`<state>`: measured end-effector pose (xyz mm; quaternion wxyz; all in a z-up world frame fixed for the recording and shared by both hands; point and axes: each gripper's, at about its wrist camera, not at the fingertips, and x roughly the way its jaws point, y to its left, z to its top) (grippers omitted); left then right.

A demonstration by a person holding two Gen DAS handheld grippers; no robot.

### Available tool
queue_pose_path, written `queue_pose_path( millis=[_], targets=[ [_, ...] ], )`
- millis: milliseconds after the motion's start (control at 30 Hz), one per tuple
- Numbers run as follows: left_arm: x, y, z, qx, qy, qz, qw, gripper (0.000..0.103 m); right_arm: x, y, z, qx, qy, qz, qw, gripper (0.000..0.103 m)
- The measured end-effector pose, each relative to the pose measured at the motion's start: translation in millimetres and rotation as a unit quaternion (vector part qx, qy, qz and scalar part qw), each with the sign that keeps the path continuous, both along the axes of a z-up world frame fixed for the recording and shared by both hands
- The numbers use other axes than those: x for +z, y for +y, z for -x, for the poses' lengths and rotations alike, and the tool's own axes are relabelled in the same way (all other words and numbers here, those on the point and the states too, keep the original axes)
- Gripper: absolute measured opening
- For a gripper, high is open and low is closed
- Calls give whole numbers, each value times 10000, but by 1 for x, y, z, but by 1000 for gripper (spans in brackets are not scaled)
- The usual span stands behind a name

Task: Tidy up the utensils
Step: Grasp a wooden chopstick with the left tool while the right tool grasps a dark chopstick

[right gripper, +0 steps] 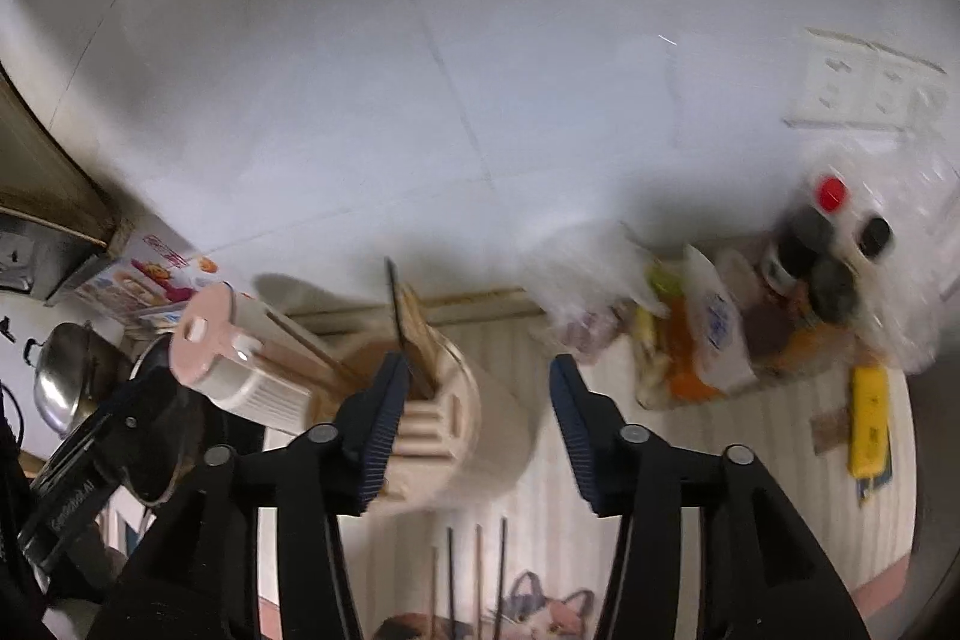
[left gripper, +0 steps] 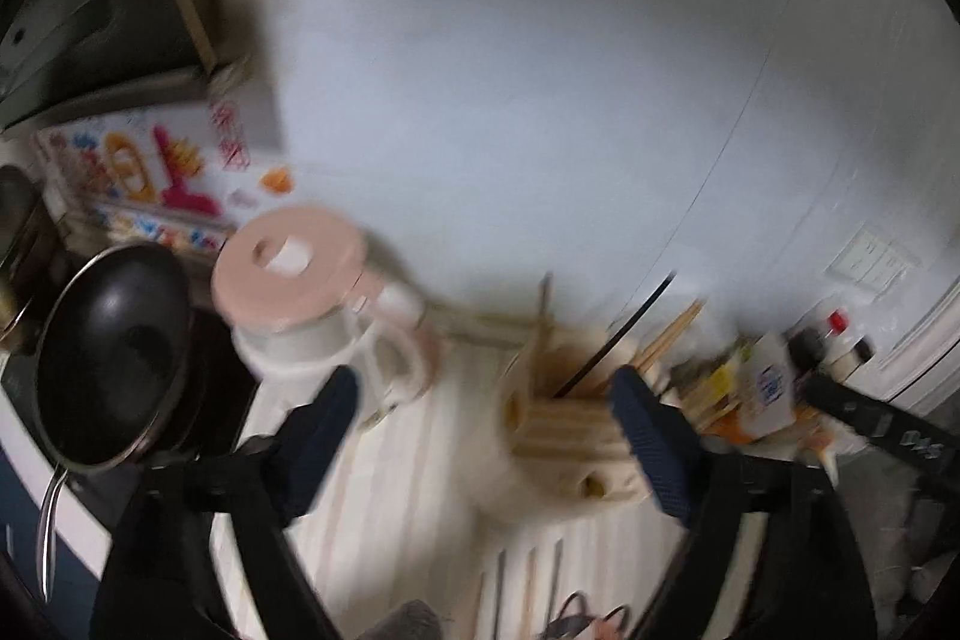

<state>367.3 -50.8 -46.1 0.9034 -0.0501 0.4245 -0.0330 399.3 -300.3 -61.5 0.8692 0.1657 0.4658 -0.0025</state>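
Note:
A cream slotted utensil holder [left gripper: 564,436] stands on the striped mat, with a black chopstick and several wooden chopsticks [left gripper: 666,334] sticking up out of it. My left gripper [left gripper: 486,388] hangs open above the mat, and the holder sits just inside its right finger [left gripper: 648,436]. In the right wrist view the holder [right gripper: 456,430] is behind my left finger [right gripper: 378,418]. The right gripper [right gripper: 477,370] is open with nothing pinched. Several loose chopsticks [right gripper: 474,568] lie on the mat below both grippers, also visible as loose chopsticks [left gripper: 528,592] in the left wrist view. Both views are motion-blurred.
A white jug with a pink lid [left gripper: 300,292] stands left of the holder, beside a black pan [left gripper: 114,358] and a colourful box [left gripper: 156,172]. Bottles and packets [right gripper: 750,316] crowd the right. A yellow item [right gripper: 870,418] lies near them. The white tiled wall [right gripper: 480,70] is close behind.

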Motion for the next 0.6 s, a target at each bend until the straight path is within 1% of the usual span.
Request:
queue_pose_path(
  millis=[33,100,133,167,267,400,433,500,533,567,600],
  targets=[
    [-8,1,3,1,67,-43,10000,103,-5,-3,8,-36,20,-33,10000,58],
    [-29,3,10,-26,270,-107,9996,103,-20,-3,23,-85,85,-42,9999,66],
    [-41,3,13,-60,419,-144,9990,103,-29,-3,29,-99,107,-40,9999,73],
    [-55,2,16,-85,566,-231,9981,103,-38,-2,35,-117,138,-27,9998,77],
    [-89,-4,30,-140,840,-553,9948,103,-70,5,45,-121,371,89,9992,77],
    [-132,-8,43,-169,1244,-754,9892,103,-124,14,56,-102,903,24,9959,77],
    [-144,-9,46,-163,1337,-844,9873,103,-141,17,60,-88,1056,16,9944,76],
    [-167,-11,49,-190,1561,-966,9828,103,-165,23,63,-28,1299,-50,9915,64],
    [-181,-12,52,-201,1733,-997,9796,103,-178,27,64,11,1466,-80,9892,53],
    [-194,-14,54,-221,1874,-1016,9768,102,-192,30,66,45,1632,-135,9865,45],
    [-204,-14,57,-249,1981,-1022,9745,100,-201,32,69,56,1719,-174,9849,42]
  ],
)
